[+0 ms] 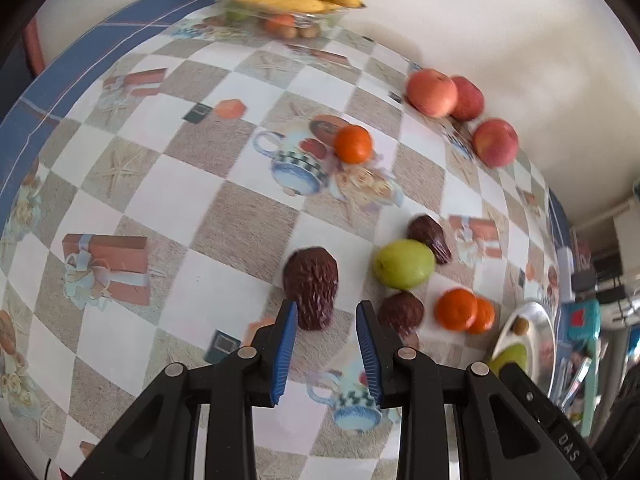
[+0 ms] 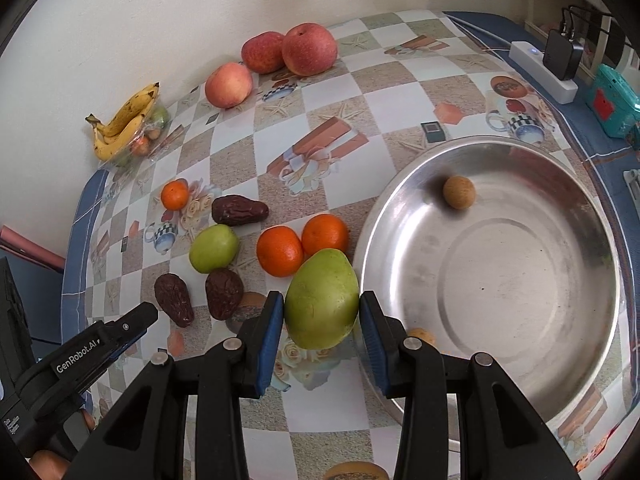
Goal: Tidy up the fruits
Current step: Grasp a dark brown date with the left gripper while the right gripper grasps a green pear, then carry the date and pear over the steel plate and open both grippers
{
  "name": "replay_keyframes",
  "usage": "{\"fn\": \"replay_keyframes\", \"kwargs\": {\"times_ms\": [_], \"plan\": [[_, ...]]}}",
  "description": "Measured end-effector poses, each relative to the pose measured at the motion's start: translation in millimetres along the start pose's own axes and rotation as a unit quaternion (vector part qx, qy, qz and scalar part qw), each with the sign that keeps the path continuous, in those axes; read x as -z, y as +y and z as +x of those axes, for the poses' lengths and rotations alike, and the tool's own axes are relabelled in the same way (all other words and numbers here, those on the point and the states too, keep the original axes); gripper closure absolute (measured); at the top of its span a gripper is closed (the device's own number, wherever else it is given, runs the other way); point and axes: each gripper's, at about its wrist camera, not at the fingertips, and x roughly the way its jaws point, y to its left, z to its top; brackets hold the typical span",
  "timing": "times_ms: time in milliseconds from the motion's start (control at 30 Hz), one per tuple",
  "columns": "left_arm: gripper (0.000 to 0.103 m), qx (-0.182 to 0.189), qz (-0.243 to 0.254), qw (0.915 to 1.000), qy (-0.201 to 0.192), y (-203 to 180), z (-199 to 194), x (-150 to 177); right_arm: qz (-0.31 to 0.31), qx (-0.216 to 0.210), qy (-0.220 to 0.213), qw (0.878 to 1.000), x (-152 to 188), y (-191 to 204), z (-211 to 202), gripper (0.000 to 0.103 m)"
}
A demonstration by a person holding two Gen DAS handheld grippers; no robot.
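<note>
The right gripper [image 2: 322,312] clamps a large green fruit [image 2: 322,300] between its blue pads, just left of a steel bowl [image 2: 592,320] holding one small brown fruit [image 2: 459,192]. The left gripper [image 1: 326,324] is parted, holding nothing, with a dark brown fruit [image 1: 312,286] just ahead of its tips. Oranges [image 2: 300,246], apples [image 2: 288,52] and bananas [image 2: 124,120] lie scattered on the checked worktop [image 2: 360,92].

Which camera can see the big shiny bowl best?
The right wrist view: the metal bowl fills its right half, showing the whole inside and a small brown fruit. The left wrist view catches only a sliver of its rim at the right edge.
</note>
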Motion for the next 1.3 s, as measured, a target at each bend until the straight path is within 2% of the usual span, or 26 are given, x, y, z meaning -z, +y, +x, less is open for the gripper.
{"fn": "replay_keyframes", "kwargs": {"times_ms": [200,300,400,567,733,867,933,1033,1133,1300], "plan": [[0.069,0.002,-0.012,0.9999,-0.008,8.1,9.4,-11.1,0.004,-0.001,0.0,1.0,0.3,-1.7,-1.3,0.062],[0.068,-0.014,0.004,0.9999,0.003,2.9,24.1,-11.8,0.006,-0.001,0.004,1.0,0.9,-1.2,1.1,0.062],[0.062,-0.003,0.009,0.9999,0.01,-0.5,35.5,-10.1,0.006,0.001,0.006,1.0,1.1,-1.9,3.2,0.062],[0.07,-0.001,0.02,0.9997,0.011,-5.0,35.0,-9.2,0.007,0.005,0.009,1.0,0.7,-2.5,5.6,0.062],[0.071,0.035,0.02,0.9992,-0.003,-15.6,18.7,-9.6,0.008,0.007,0.008,1.0,-0.2,-3.3,6.0,0.062],[0.071,0.055,0.06,0.9965,-0.022,-39.3,3.4,-6.4,0.017,-0.004,-0.001,1.0,-2.7,-9.3,-1.5,0.062],[0.071,0.07,0.079,0.9942,-0.021,-53.9,0.1,-2.0,0.033,-0.01,-0.011,0.999,-6.1,-20.2,-9.0,0.062],[0.071,0.095,0.119,0.9883,-0.006,-83.3,-0.3,12.3,0.06,0.004,-0.022,0.998,-10.2,-41.2,-18.2,0.062],[0.071,0.114,0.176,0.9777,0.015,-120.2,5.6,38.2,0.088,0.033,-0.029,0.995,-13.8,-65.2,-24.9,0.062],[0.07,0.119,0.244,0.962,0.028,-168.3,16.5,72.9,0.12,0.062,-0.036,0.99,-17.5,-96.2,-34.1,0.062]]}}
